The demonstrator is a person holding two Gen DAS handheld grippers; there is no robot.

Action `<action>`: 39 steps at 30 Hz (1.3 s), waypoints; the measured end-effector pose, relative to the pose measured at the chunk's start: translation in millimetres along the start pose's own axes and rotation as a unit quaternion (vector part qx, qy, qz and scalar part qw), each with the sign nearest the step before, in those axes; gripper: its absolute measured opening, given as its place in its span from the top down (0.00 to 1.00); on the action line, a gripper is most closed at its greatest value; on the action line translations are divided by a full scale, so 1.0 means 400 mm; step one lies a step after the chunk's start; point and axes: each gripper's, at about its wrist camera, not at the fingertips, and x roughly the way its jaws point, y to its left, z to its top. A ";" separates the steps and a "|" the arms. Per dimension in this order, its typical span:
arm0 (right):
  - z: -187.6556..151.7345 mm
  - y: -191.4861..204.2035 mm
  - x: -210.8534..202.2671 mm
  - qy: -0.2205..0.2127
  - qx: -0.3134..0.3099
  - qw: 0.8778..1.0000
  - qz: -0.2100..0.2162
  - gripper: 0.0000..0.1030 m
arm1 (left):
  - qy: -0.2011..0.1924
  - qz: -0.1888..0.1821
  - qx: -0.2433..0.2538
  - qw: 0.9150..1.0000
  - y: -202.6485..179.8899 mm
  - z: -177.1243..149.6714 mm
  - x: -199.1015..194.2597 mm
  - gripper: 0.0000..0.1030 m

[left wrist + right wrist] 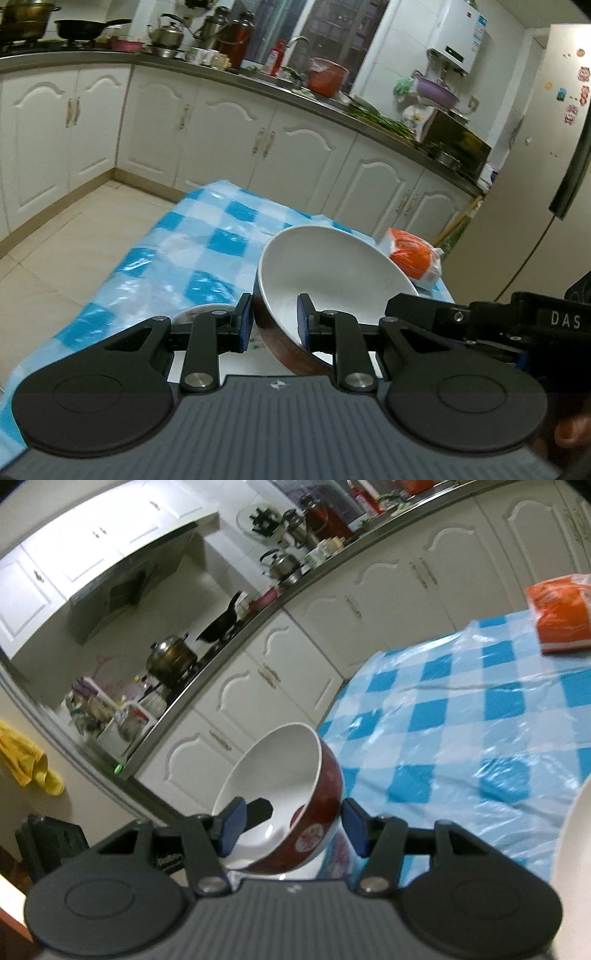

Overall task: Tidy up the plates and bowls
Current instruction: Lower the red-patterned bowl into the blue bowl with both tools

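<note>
Red-sided bowl (325, 280) tilted in left tool (275, 325), right tool (291, 829) alongside

Soft, even indoor light fills both views, with faint shadows. The plastic cover on the bench (192, 236) throws white glare streaks at mid-frame. Fisheye distortion bends the counter (221, 75) and cabinets into curves, and the corners go dark. The right wrist view is smeared with motion blur, worst at the upper left.
</note>
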 end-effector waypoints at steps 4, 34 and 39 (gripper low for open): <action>-0.016 0.027 0.027 0.013 -0.001 1.000 0.002 0.44 | -0.003 0.006 -0.011 1.000 0.026 -0.010 -0.019 0.78; -0.083 0.067 0.100 0.049 -0.017 0.998 -0.045 0.44 | 0.018 0.016 -0.024 0.999 0.049 -0.028 -0.016 0.78; -0.086 0.066 0.099 0.047 -0.016 0.998 -0.042 0.44 | 0.018 0.018 -0.022 0.999 0.045 -0.032 -0.017 0.77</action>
